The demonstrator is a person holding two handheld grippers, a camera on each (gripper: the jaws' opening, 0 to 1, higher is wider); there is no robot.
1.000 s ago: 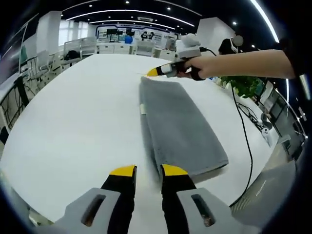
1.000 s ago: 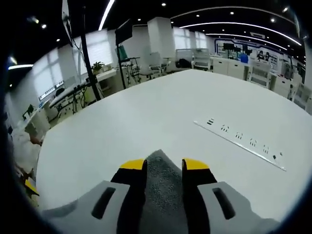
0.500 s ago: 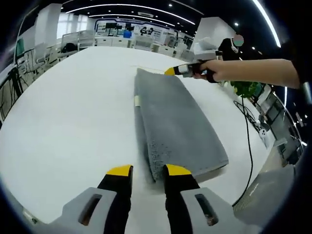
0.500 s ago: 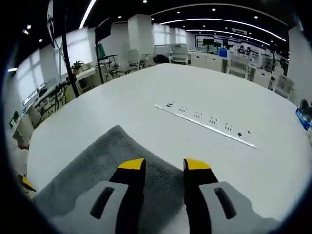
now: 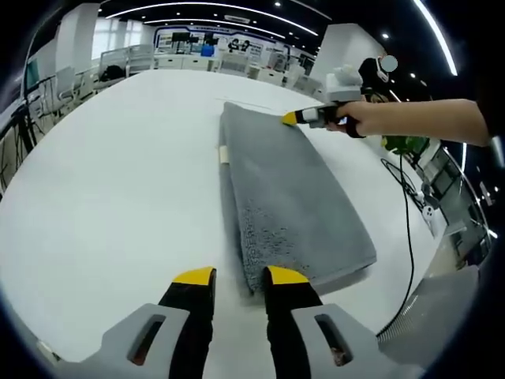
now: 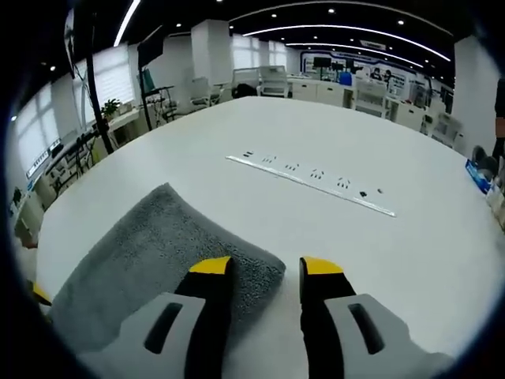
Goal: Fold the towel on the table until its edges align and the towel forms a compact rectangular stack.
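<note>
Two grippers, both parted with nothing pinched between the jaws. Left gripper (image 5: pixel 237 277) low over the white table (image 5: pixel 110 181), yellow tips just at the near corner of the grey towel (image 5: pixel 288 197), right tip about touching the fuzzy edge. Right gripper (image 6: pixel 266 267) hanging above the towel's far corner (image 6: pixel 158 253), cloth under the left jaw, bare tabletop under the right. From the left gripper view, right gripper (image 5: pixel 304 118) held out on a straight forearm, hand (image 5: pixel 351 118) wrapped around the handle. Towel folded long and narrow, lying flat. Strip of power sockets (image 6: pixel 308 183) further back on the table.
</note>
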